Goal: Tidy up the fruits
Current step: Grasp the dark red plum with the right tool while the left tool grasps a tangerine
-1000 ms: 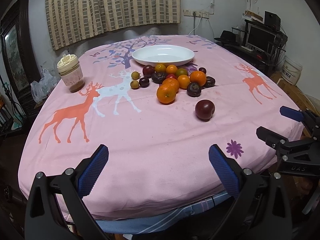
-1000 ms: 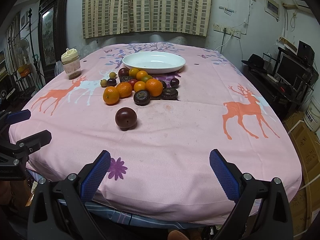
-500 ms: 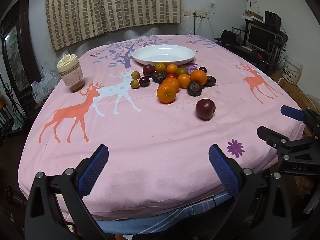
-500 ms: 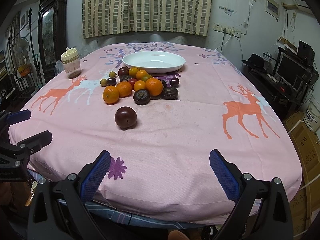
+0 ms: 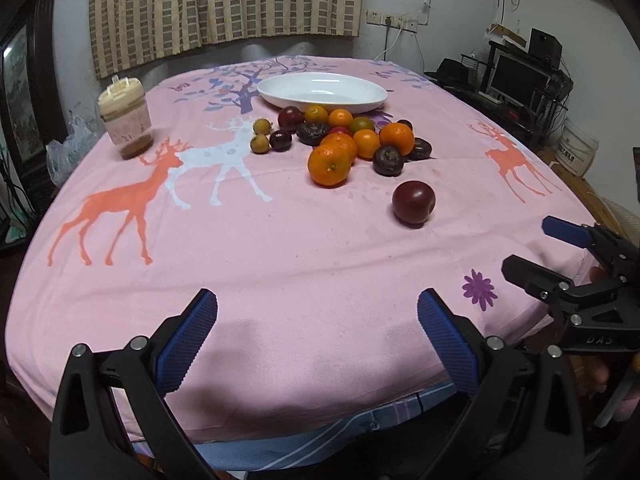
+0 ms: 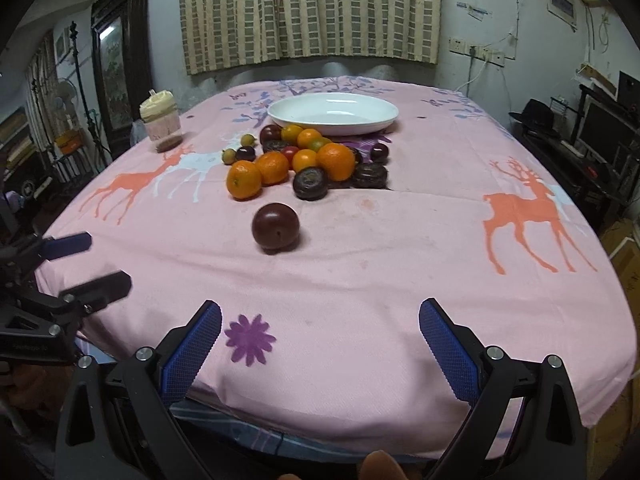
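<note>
Both your left gripper (image 5: pixel 316 326) and right gripper (image 6: pixel 320 330) hover with jaws wide apart, empty, over the pink deer-print table (image 5: pixel 280 248); mixed round fruits (image 5: pixel 344 140) cluster just before the white oval plate (image 5: pixel 322 92), one dark plum (image 6: pixel 275 226) apart.

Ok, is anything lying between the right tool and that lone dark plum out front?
No. In the right wrist view, only bare pink tablecloth lies between the open right tool and the lone dark plum; a printed purple flower sits off to the left.

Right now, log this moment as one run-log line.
left hand-held gripper: open, empty | right hand-held gripper: open, empty | fruits: on tablecloth | white plate: empty
</note>
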Motion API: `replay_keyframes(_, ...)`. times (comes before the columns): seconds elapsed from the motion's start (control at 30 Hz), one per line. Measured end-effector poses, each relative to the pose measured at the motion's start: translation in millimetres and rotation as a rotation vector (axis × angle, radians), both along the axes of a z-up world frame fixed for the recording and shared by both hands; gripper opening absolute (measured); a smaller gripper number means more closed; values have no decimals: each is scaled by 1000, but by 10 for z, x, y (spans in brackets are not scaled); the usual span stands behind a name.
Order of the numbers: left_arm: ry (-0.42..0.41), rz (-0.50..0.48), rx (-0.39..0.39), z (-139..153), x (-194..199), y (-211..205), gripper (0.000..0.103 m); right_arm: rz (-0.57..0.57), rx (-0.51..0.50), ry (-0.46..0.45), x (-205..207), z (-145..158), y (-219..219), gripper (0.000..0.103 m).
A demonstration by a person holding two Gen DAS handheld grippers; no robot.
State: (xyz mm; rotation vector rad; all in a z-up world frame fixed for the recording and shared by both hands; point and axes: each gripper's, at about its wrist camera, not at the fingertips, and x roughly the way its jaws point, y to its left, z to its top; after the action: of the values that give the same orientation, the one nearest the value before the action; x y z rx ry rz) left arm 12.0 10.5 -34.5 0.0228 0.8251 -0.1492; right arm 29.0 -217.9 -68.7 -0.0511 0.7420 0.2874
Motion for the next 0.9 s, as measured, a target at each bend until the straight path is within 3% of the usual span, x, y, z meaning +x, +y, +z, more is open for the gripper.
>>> replay_keyframes(0.23, 30, 22, -34, -189, 197, 174, 98, 54, 136, 35, 353, -107, 41, 99)
replay_keyframes(0.33, 21, 39, -52, -202, 289, 274, 98, 74, 131, 56, 527, -81, 154, 99)
replay_keyframes(0.37, 21, 43, -60, -206, 330, 307, 98, 82, 113, 59, 589, -78, 221, 96)
replay_keyframes(0.43, 26, 44, -75, -212, 409, 362, 98, 111, 88, 72, 700, -94, 343, 77)
replay_keyframes(0.57, 31, 47, -76, -223, 548, 433, 98, 150, 58, 111, 867, -179, 503, 67)
replay_keyframes(0.7, 31, 36, -78, -194, 727, 446, 98, 158, 20, 126, 957, -249, 564, 40)
replay_keyframes(0.83, 24, -11, -93, -132, 987, 368, 98, 178, 49, 112, 950, -266, 509, 40)
replay_keyframes(0.9, 22, -58, -98, -106, 1151, 274, 91, 178, 94, 118, 974, -279, 451, 40)
